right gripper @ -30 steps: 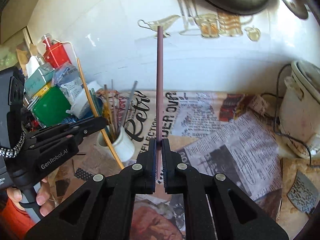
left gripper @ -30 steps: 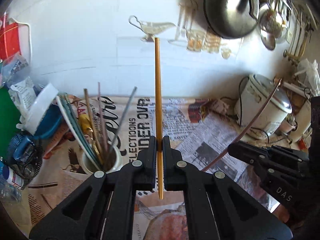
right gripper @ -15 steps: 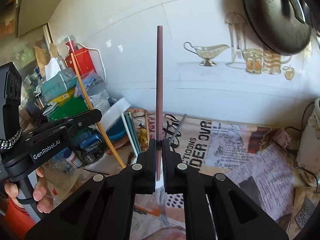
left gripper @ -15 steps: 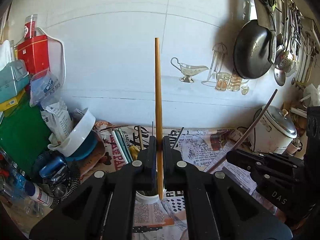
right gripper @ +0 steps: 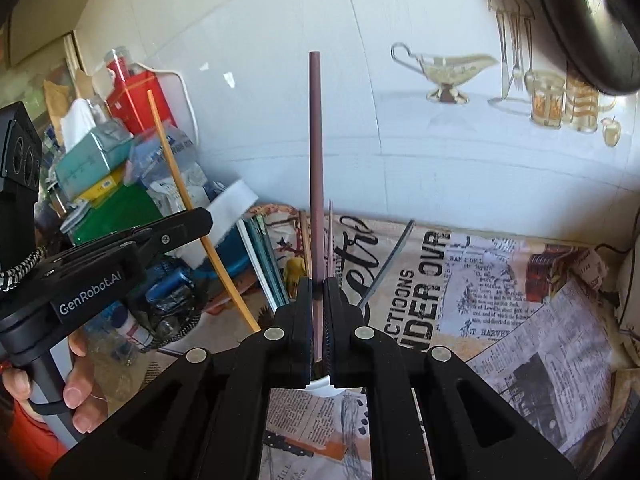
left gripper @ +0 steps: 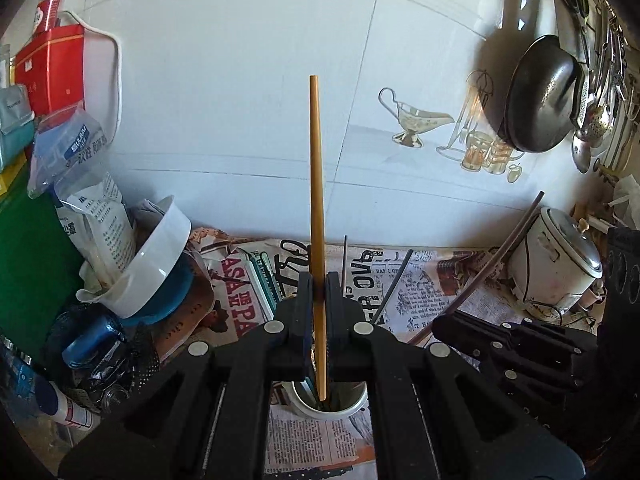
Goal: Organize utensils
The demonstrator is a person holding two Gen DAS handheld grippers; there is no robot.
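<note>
My left gripper (left gripper: pixel 318 292) is shut on an orange-tan chopstick (left gripper: pixel 316 168) held upright; its lower tip hangs just over the mouth of a white cup (left gripper: pixel 320 408) that holds several sticks and straws. My right gripper (right gripper: pixel 318 296) is shut on a dark purple-brown chopstick (right gripper: pixel 315 140), also upright, above the same cup (right gripper: pixel 320 384), mostly hidden behind its jaws. In the left wrist view the right gripper (left gripper: pixel 440 320) sits at the right with its stick (left gripper: pixel 504 248). In the right wrist view the left gripper (right gripper: pixel 204 220) is at the left with the orange stick (right gripper: pixel 188 200).
Newspaper (right gripper: pixel 500 280) covers the counter. A white bowl (left gripper: pixel 156 264), bags, a red tin (left gripper: pixel 52 68) and bottles crowd the left. A rice cooker (left gripper: pixel 556 264) stands at the right. A wok (left gripper: pixel 540 92) and ladles hang on the wall.
Both grippers have tilted up and moved over the cup. The cup has slid from left of the jaws to directly beneath them. Both chopsticks stay gripped.
</note>
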